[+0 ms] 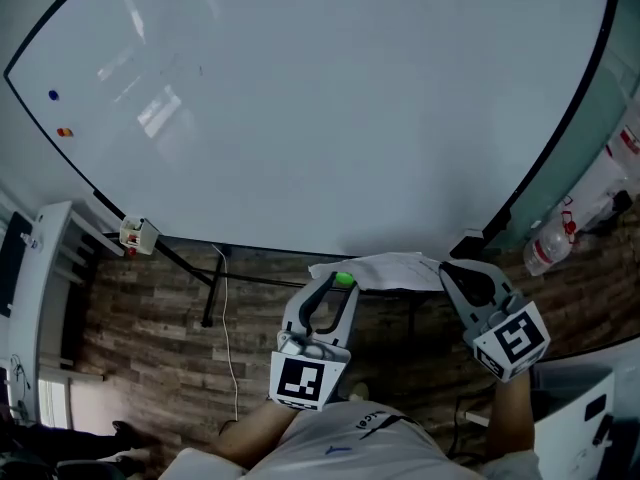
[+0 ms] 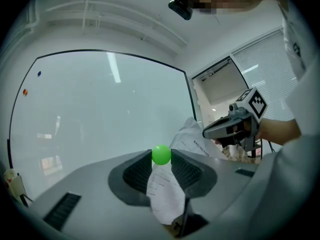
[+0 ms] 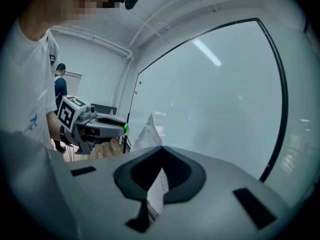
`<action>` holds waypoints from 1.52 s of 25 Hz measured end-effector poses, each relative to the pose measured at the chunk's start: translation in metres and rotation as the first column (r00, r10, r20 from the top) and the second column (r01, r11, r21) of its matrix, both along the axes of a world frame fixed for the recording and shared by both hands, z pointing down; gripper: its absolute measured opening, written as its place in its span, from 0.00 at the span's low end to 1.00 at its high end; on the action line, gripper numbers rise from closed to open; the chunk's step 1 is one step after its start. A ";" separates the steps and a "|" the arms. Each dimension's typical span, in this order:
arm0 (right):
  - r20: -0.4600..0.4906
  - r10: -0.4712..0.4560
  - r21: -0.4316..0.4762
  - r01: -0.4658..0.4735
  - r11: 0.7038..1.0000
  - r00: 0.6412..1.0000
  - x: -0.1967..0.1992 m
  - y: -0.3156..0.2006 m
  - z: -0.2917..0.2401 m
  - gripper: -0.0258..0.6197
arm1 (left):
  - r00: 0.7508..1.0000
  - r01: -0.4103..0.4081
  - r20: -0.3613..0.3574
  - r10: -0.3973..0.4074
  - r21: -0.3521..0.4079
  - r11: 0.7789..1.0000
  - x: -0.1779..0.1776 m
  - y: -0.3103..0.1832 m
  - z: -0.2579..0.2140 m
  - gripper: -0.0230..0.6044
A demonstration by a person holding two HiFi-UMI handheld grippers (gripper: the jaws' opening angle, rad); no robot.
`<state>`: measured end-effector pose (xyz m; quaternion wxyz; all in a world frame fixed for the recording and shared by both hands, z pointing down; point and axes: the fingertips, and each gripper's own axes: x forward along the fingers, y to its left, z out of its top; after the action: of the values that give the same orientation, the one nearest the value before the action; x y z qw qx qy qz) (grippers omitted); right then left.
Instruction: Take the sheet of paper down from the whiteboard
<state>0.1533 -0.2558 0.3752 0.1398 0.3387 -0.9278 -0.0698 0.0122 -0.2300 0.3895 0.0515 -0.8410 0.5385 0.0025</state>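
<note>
Creased white printed sheet of paper

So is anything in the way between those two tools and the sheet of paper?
Nothing visible. The sheet of paper is off the whiteboard and caught in both: the right tool is shut on one end, and the left tool grips the other, with a small green ball pinched at its tips.
</note>
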 end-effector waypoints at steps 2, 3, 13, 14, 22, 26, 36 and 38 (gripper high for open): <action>0.011 0.003 -0.011 -0.002 1.000 1.000 0.005 0.004 0.004 0.06 | 1.000 -0.004 -0.003 0.004 -0.014 1.000 0.006 0.001 0.004 0.24; 0.014 0.004 -0.015 -0.004 1.000 1.000 0.007 0.005 0.006 0.06 | 1.000 -0.006 -0.005 0.006 -0.022 1.000 0.008 0.001 0.006 0.24; 0.008 0.022 -0.051 -0.022 0.998 1.000 0.016 0.002 0.025 0.06 | 0.999 -0.003 -0.048 0.001 -0.029 1.000 0.012 0.000 0.002 0.24; 0.004 0.022 -0.050 -0.021 0.998 1.000 0.016 0.002 0.027 0.06 | 0.999 -0.003 -0.046 0.001 -0.029 1.000 0.013 0.000 0.002 0.24; -0.011 0.033 -0.047 -0.033 0.998 0.999 0.016 -0.001 0.027 0.06 | 0.999 -0.009 -0.035 0.008 -0.018 1.000 0.015 0.001 -0.002 0.24; -0.005 0.038 -0.044 -0.038 0.998 0.999 0.016 -0.001 0.024 0.06 | 0.999 -0.012 -0.032 0.012 -0.010 1.000 0.015 0.002 -0.002 0.24; -0.014 0.040 -0.048 -0.041 0.998 0.999 0.015 0.005 0.026 0.06 | 1.000 -0.011 -0.014 0.011 -0.021 1.000 0.016 0.013 0.002 0.24; -0.012 0.039 -0.048 -0.040 0.998 0.999 0.015 0.009 0.027 0.06 | 1.000 -0.011 -0.010 0.011 -0.034 0.999 0.016 0.018 0.006 0.24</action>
<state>0.1681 -0.2464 0.4021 0.1543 0.3531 -0.9216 -0.0465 0.0280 -0.2121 0.3953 0.0345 -0.8447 0.5341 -0.0021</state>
